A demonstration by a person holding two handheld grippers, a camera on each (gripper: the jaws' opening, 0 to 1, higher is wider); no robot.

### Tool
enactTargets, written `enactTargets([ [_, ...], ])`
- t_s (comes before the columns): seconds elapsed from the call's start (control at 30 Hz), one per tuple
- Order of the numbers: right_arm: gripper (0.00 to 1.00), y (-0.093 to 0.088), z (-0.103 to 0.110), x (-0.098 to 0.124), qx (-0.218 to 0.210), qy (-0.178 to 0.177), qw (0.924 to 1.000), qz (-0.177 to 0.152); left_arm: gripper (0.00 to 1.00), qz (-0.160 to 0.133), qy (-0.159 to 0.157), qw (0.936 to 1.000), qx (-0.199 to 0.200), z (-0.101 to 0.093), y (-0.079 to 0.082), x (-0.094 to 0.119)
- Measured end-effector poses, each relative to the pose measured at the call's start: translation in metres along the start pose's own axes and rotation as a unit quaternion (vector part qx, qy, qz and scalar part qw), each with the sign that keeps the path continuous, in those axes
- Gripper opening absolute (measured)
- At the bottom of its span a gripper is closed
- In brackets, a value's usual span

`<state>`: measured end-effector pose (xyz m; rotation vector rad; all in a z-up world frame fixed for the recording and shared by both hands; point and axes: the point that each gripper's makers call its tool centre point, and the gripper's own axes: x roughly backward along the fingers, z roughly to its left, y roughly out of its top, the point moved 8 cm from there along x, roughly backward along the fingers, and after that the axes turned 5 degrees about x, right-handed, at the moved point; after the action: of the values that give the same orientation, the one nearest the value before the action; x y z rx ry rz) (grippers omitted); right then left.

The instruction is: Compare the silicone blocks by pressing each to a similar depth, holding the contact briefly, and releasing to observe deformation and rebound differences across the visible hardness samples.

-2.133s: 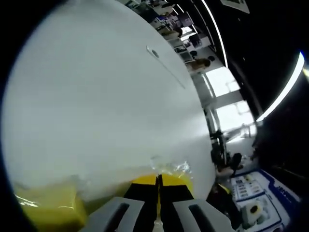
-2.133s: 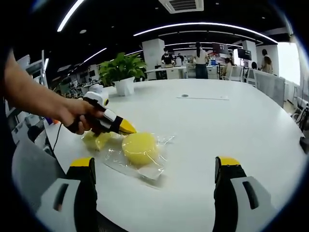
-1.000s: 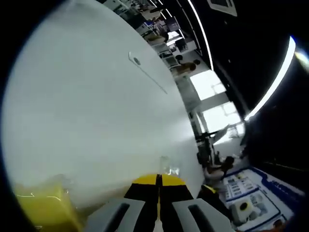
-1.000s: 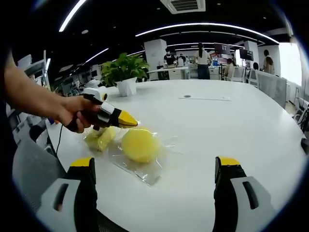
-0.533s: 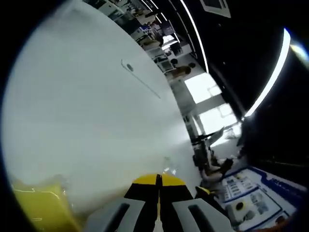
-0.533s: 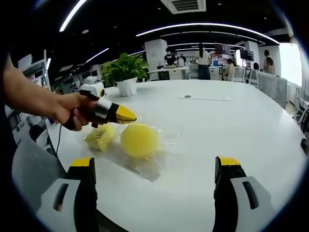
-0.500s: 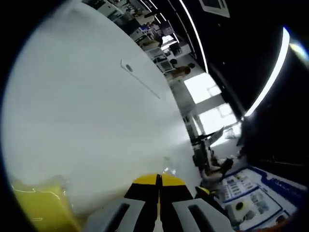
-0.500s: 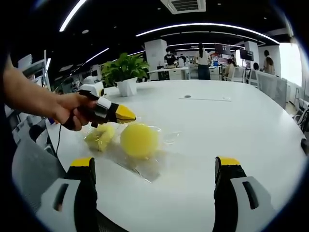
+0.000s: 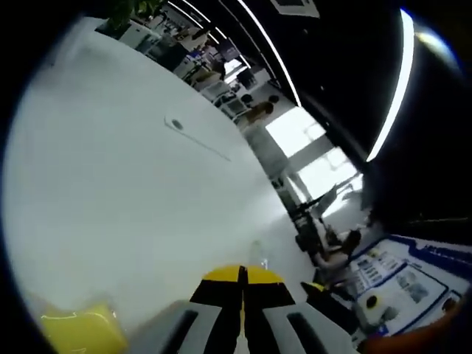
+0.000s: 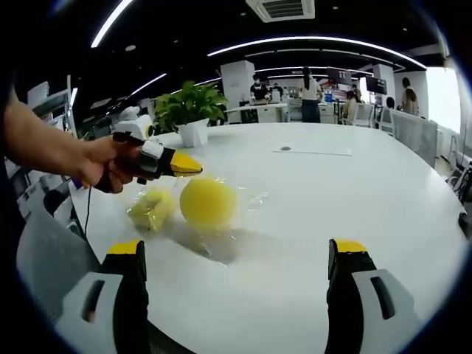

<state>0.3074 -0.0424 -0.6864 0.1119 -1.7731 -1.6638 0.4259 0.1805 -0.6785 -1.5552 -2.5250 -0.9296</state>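
Broad white round table (image 10: 354,192), with a thin flat strip (image 10: 313,152) and a small round dot (image 10: 286,147) lying far across it. Beyond the far edge, leafy green plant (image 10: 188,102) in a white pot (image 10: 193,132), people standing among desks, bright windows at right. Overhead, dark ceiling with long curved light strips (image 10: 310,40) and an air vent (image 10: 280,8).

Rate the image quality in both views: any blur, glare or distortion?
Left gripper view: soft, smeared and strongly tilted, white table washed out, windows blown out. Right gripper view: sharper, with fisheye bending of ceiling lights; glare on the clear plastic wrap beside the round yellow silicone block.
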Motion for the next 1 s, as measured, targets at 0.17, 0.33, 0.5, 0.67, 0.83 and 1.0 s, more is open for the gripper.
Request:
enactTargets([
  [0.17, 0.96, 0.0, 0.0, 0.0, 0.002, -0.002, 1.0, 0.0, 0.0, -0.017, -0.011, 0.9998, -0.004, -0.006, 0.011, 0.008],
  [0.33, 0.96, 0.0, 0.0, 0.0, 0.003, -0.002, 1.0, 0.001, 0.0, -0.026, -0.013, 0.9996, -0.004, -0.007, 0.016, 0.013],
  [0.5, 0.96, 0.0, 0.0, 0.001, 0.005, -0.003, 1.0, 0.003, 0.0, -0.031, -0.019, 0.9992, -0.018, -0.015, 0.019, 0.018],
  [0.67, 0.96, -0.001, 0.0, 0.001, 0.006, -0.003, 1.0, 0.004, 0.0, -0.038, -0.028, 0.9983, -0.035, -0.025, 0.023, 0.026],
  [0.83, 0.96, -0.001, 0.0, 0.001, 0.007, -0.004, 1.0, 0.004, 0.0, -0.037, -0.023, 0.997, -0.065, -0.028, 0.024, 0.036],
  [1.0, 0.96, 0.0, 0.0, 0.001, 0.008, -0.005, 0.9999, 0.002, 0.0, -0.035, -0.034, 0.9958, -0.077, -0.032, 0.026, 0.045],
])
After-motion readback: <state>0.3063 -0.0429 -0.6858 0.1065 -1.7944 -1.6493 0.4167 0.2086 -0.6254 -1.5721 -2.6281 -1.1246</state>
